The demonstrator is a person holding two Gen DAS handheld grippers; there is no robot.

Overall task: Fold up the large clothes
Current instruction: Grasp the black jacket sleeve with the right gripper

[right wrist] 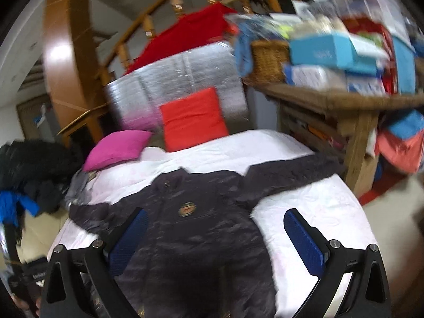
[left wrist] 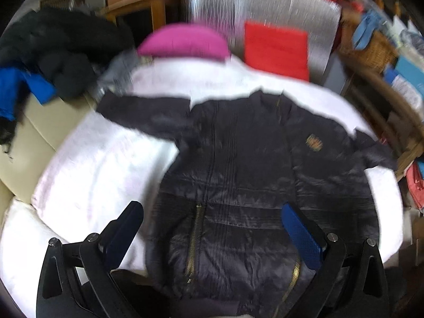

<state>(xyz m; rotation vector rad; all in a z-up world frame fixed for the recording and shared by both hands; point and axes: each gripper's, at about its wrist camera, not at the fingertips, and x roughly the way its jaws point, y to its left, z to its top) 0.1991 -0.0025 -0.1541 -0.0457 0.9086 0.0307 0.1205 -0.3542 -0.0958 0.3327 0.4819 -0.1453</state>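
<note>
Both grippers' jaws wide apart, empty, above the jacket (left wrist: 238, 172).

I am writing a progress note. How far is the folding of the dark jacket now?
Done: the jacket lies flat on the white sheet, sleeves spread out. In hand: nothing; the left gripper and the right gripper are both open above it. Left: every fold, as no sleeve is turned in yet.

A cluttered home living space.
A wooden staircase railing (right wrist: 169, 5), cushions (right wrist: 193, 119), a wicker basket (right wrist: 267, 58) and stacked boxes (right wrist: 326, 50) surround a white-sheeted bed (right wrist: 312, 201).
</note>
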